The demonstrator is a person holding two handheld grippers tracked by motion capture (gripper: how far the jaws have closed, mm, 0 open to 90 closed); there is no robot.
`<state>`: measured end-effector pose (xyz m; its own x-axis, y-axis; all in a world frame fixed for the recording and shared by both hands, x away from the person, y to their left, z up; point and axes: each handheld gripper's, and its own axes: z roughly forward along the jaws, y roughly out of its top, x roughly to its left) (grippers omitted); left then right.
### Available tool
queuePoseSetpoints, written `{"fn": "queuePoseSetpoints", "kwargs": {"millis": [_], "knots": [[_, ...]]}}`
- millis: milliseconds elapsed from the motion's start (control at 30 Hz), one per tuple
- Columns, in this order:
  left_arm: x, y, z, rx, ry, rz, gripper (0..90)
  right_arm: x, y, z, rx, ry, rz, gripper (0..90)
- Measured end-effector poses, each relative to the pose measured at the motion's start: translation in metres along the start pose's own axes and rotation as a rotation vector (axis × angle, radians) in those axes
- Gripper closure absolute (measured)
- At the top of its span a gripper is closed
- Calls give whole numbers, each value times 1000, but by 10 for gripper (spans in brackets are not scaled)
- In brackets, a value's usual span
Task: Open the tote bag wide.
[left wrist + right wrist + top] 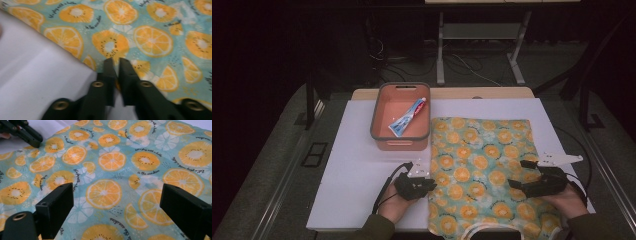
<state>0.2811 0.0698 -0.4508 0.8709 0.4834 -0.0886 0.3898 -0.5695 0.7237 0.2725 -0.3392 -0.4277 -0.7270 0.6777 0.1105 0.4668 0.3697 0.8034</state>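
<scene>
My left hand-held gripper sits at the left edge of the orange-slice cloth, and its jaws are clenched on that edge: in the left gripper view the two black jaws stand nearly together, with a sliver of the printed fabric's hem pinched between them where the cloth meets the white tabletop. My left hand holds it from the near side, the cable looping off to the left.

My right hand-held gripper hovers over the right part of the cloth, near its right edge, and it is released: in the right gripper view its jaws stand wide apart with the flat fabric showing between them, and nothing pinched. Whether the jaw tips touch the cloth I cannot tell. In that same view my left hand-held gripper shows at the far left corner, at the cloth's border. My right hand grips the tool from the near right.

The cloth lies spread flat on the right half of the white tabletop, its near edge reaching the near edge of the board.

Farther off, just beyond the cloth's far left corner, stands an orange bin with a grey rim. A toothpaste tube lies in it on a slant, cap toward the far right.
</scene>
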Motion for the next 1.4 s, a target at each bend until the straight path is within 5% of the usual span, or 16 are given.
{"fn": "queuePoseSetpoints", "kwargs": {"millis": [167,333,733,1033,1233,1400], "knots": [[3,4,2,12,-17,-10,892,0,0,0,1,0,-2,116],[11,15,9,1,16,4,894,0,0,0,-2,1,-1,116],[48,34,25,-40,99,-31,870,1,0,0,-1,2,-4,116],[26,24,-14,-110,55,-102,493,1,-1,0,2,-1,-9,116],[3,0,-23,-80,-15,-138,399,2,0,1,7,-4,-13,116],[-8,-3,-12,-9,-26,-104,409,2,-1,1,8,-7,-12,116]]}}
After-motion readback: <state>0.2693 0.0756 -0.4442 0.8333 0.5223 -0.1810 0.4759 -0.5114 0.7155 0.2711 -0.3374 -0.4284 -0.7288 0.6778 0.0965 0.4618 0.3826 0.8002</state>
